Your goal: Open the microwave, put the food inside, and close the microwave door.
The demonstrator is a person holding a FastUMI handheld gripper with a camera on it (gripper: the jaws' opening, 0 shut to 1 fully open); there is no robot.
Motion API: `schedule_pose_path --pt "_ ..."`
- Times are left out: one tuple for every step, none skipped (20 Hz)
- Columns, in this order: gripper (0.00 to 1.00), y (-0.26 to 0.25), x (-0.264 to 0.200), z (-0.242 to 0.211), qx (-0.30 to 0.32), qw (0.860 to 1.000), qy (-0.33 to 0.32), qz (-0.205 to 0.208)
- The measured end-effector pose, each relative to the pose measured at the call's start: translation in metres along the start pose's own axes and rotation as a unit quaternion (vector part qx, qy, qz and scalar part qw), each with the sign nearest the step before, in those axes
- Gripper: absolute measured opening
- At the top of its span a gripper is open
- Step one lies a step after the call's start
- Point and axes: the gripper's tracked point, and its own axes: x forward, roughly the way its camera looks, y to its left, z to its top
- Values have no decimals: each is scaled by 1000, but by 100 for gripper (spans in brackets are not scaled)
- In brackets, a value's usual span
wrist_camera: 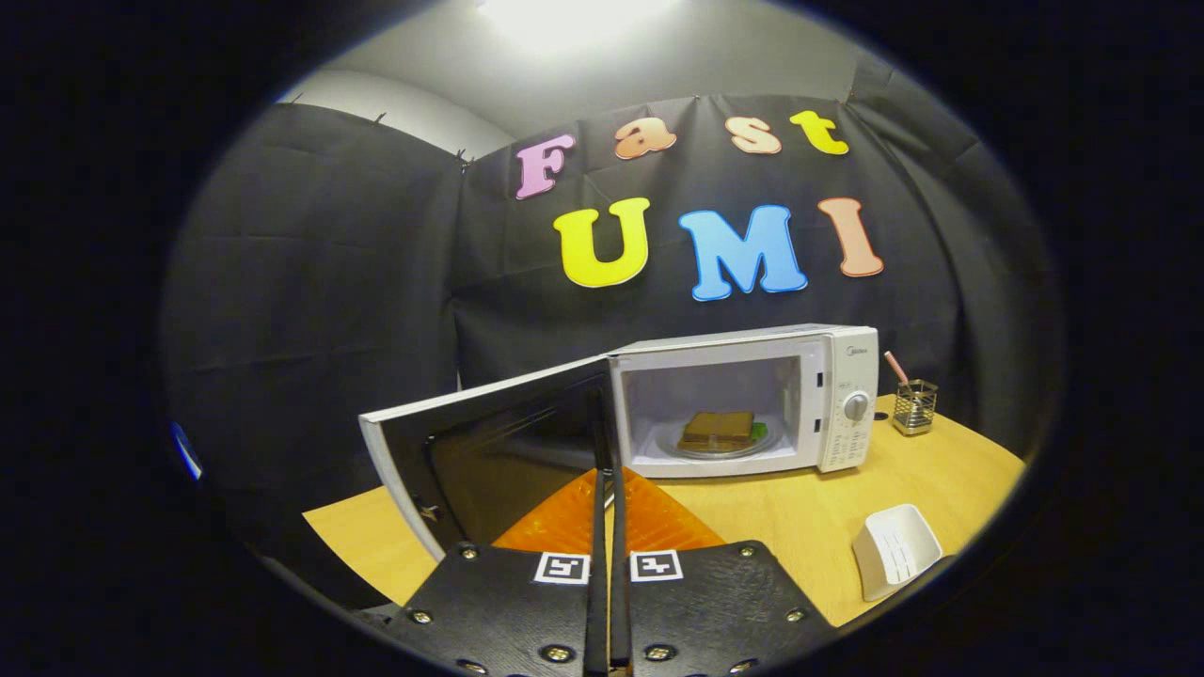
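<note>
Your tongs (607, 489) are pressed together with nothing between them, pointing at the edge of the open microwave door (489, 451). The microwave (752, 400) sits on the desk (800, 517) at one o'clock from the tips. The sandwich (720, 430) lies inside on the glass plate (767, 442). A white dish (895, 548) rests at four o'clock.

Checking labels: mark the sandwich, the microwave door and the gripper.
sandwich (718, 430): gripper view, top slice.
microwave door (489, 442): gripper view, window of the open door.
gripper (607, 489): gripper view, fingers closed together.
</note>
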Motion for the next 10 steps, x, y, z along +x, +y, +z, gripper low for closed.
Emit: schedule_pose_path --pt "2 11 -3 2 1 1000 0 10" --pt "2 23 -5 3 -1 1000 0 20" --pt "2 33 -7 2 -1 1000 -1 30" --pt "2 41 -9 2 1 999 -1 39" --pt "2 51 -11 2 2 999 -1 48" --pt "2 61 -11 3 1 998 0 57" --pt "2 71 -11 3 2 998 0 66" --pt "2 83 -12 3 2 997 0 78" --pt "2 96 -12 6 1 996 -5 89" --pt "2 107 -12 8 6 995 -13 100"
